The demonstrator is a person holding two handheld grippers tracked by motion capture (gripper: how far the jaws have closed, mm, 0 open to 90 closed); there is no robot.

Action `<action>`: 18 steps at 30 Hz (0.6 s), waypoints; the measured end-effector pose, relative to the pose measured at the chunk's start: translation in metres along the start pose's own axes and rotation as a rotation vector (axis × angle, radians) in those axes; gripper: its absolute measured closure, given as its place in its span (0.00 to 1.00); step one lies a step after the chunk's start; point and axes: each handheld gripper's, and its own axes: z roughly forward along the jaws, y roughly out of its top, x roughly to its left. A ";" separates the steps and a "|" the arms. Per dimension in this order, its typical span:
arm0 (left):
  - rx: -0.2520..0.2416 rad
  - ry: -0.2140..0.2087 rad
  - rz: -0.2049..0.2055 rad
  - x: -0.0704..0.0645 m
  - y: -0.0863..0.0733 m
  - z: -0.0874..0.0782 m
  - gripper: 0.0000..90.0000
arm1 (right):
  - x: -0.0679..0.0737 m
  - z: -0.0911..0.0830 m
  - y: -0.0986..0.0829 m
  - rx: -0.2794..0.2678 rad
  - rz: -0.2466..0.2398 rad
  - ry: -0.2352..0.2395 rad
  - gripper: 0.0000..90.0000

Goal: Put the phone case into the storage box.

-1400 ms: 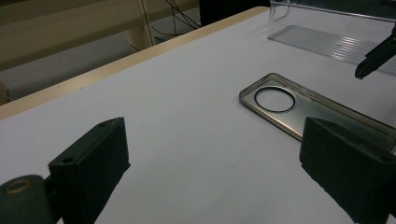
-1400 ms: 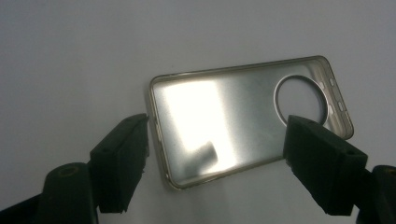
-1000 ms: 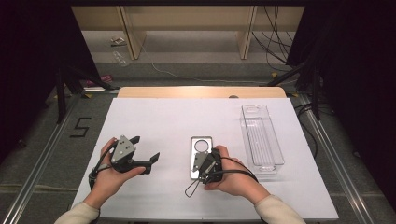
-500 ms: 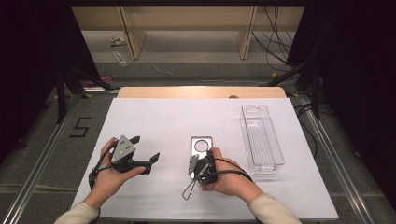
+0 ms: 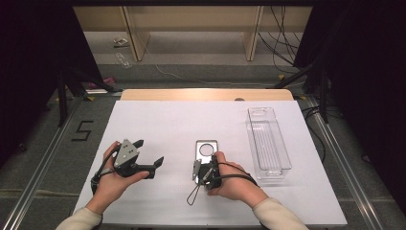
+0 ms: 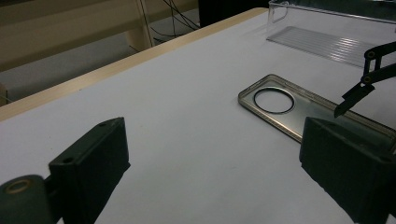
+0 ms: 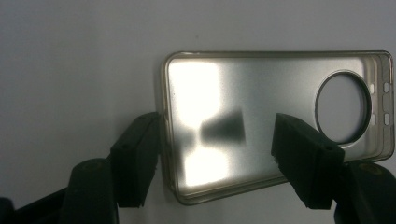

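While the phone case lies flat on the white worktop near the middle of its front edge, the right gripper hangs over the case's near end, jaws open, one by its side rim and one above its inside. The left gripper sits toward the front left corner, jaws wide open and holding nothing, well apart from the case.

Two black handheld grippers are seen. The left gripper is topped by a grey three-cornered plate dotted with small screws, and blocky black jaws with small holes are carried. The right gripper is trailed by a thin black cable loop. Pale, possibly cream, sleeves are worn at both wrists.
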 end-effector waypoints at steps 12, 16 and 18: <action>-0.002 -0.001 0.000 0.000 0.000 0.000 0.09 | 0.002 0.001 0.004 0.007 -0.023 0.016 0.47; -0.001 -0.001 0.001 0.000 0.000 0.000 0.09 | 0.003 0.001 0.005 0.006 -0.033 0.027 0.55; -0.002 0.000 0.000 0.000 0.000 0.000 0.09 | 0.003 -0.001 0.006 0.032 -0.040 0.040 0.59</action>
